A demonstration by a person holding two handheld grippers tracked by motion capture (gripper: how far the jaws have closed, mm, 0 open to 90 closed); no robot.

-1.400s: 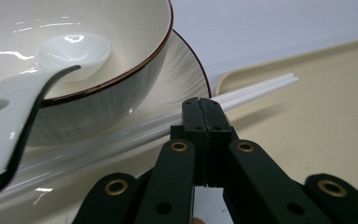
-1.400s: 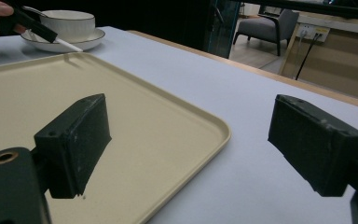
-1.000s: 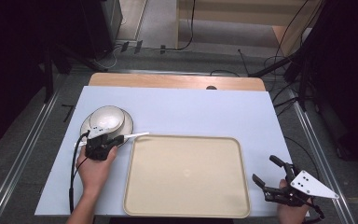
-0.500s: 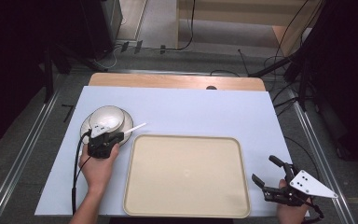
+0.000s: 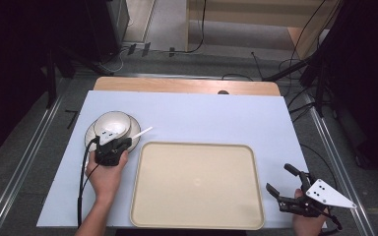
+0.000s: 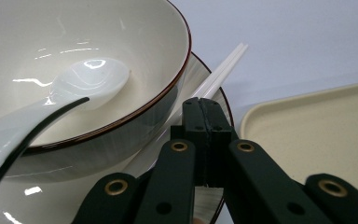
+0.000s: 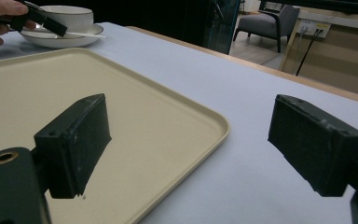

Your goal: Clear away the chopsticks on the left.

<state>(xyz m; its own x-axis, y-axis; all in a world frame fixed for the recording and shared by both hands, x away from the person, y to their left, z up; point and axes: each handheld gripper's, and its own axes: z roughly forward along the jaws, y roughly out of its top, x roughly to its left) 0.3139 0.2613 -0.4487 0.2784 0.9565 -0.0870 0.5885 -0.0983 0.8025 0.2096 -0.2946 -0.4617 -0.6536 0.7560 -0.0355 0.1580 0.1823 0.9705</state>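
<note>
Left gripper view has my left gripper (image 6: 204,121) pinched shut on the white chopsticks (image 6: 223,67), which lie across the saucer (image 6: 216,95) beside the bowl (image 6: 121,93), their long axis running away toward the tray (image 5: 197,184). My right gripper (image 5: 288,189) waits wide open and empty beyond the tray's far side, so the left does the lifting.

spoon (image 6: 37,109) handle cut off, chopsticks (image 6: 214,79) partly hidden

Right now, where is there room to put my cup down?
The flat beige plastic tray is bare all over. The pale blue table cover is free behind it, too. It is crowded at the white bowl on its plate, where the left tool sits.
</note>
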